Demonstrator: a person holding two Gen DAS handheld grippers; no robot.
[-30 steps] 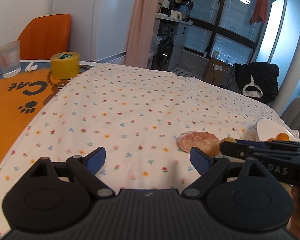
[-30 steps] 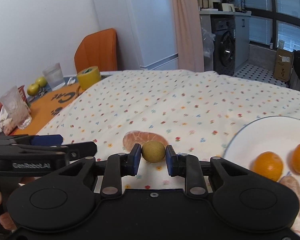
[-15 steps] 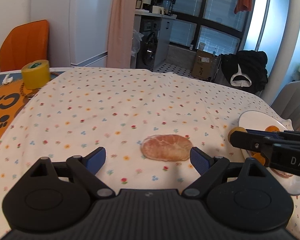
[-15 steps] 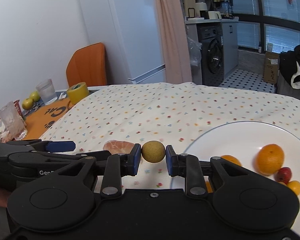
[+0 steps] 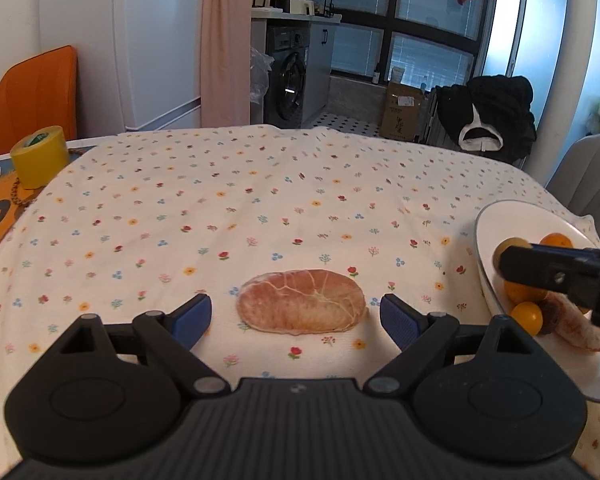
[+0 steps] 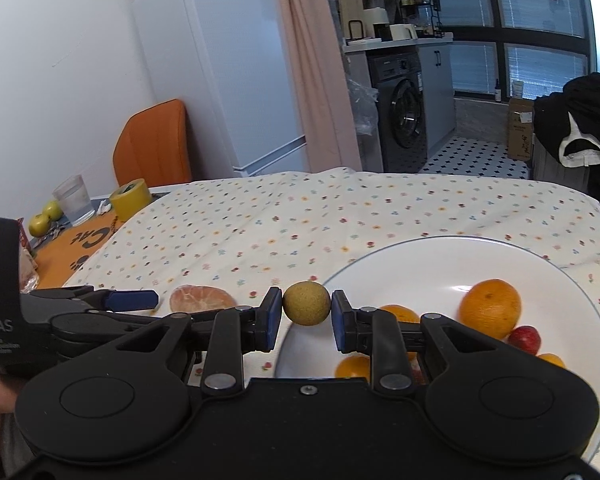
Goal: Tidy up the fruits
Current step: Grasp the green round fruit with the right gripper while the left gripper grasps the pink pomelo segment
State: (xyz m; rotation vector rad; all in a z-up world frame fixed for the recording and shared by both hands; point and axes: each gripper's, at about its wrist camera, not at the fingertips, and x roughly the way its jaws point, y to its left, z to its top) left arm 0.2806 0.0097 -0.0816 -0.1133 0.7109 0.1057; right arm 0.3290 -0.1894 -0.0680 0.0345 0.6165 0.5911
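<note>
Right now I am holding the right gripper (image 6: 307, 316) clamped on a small round greenish-brown fruit (image 6: 306, 303), its 2 blue pads pressing either side, just over the left rim of the white plate (image 6: 440, 264). The plate is sitting near the right edge of the floral tablecloth (image 5: 260, 200) and is carrying a large orange (image 6: 490, 308), smaller orange fruits (image 6: 396, 314), a small red fruit (image 6: 525, 339) and a peeled segment (image 5: 576, 326). I am keeping the left gripper (image 5: 296, 314) spread wide, its jaws empty and flanking the peeled citrus (image 5: 302, 301), which is lying on the cloth near the front edge, touching neither pad. At the far left corner of the table, a yellow tape roll (image 5: 40, 156), a glass of water (image 6: 73, 200) and 2 green apples (image 6: 44, 218) are standing beside an orange chair (image 6: 152, 148).
</note>
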